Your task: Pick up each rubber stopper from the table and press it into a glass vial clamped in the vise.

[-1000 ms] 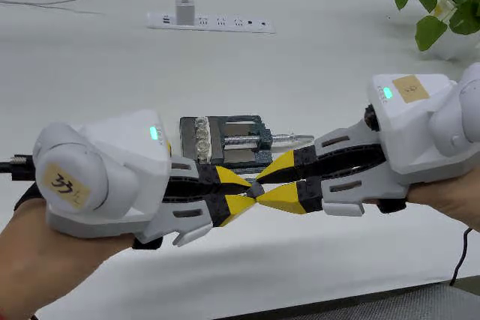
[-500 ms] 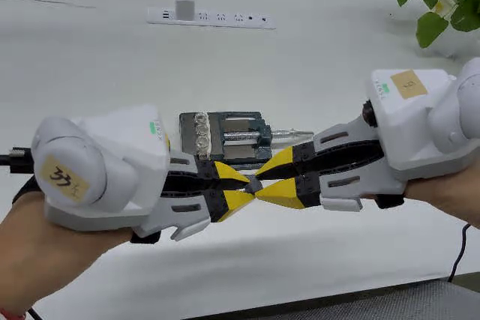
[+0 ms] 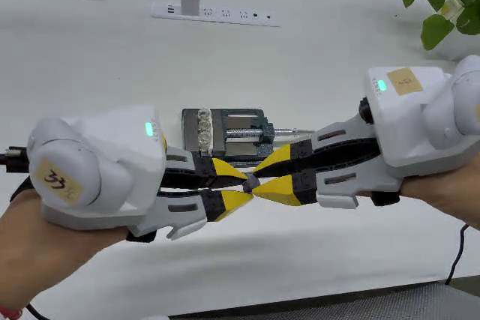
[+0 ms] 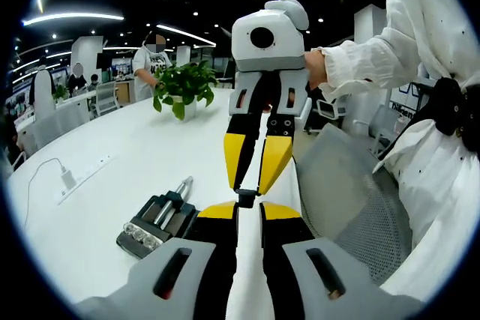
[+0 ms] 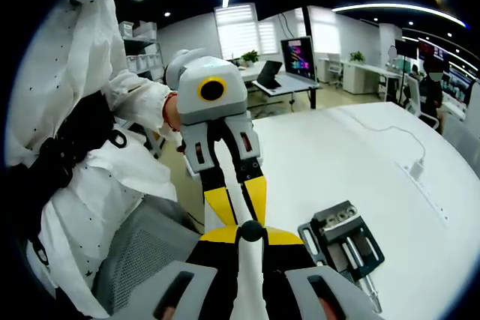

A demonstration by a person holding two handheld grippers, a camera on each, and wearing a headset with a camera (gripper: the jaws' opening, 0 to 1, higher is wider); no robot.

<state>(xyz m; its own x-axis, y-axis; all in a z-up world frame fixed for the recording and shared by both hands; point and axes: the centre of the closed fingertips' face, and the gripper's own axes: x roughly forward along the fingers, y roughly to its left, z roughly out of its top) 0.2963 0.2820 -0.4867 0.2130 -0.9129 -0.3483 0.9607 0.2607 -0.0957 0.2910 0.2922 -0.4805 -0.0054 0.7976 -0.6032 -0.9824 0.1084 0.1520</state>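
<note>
Handover above the desk [image 3: 337,73]. The right gripper's [image 3: 260,183] fingers pinch the stopper [image 3: 251,183]. The left gripper [image 3: 246,186] meets it tip to tip, grip not discernible, probably re-gripping for insertion. The vise [image 3: 241,121] and vials [image 3: 203,130] lie just beyond the fingers.

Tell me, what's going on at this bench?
A person holds the left gripper and the right gripper tip to tip above the table. A small dark stopper sits where their jaws meet; which gripper actually grips it is unclear. Behind them, the vise clamps a row of vials, and the stopper has not reached them yet.
</note>
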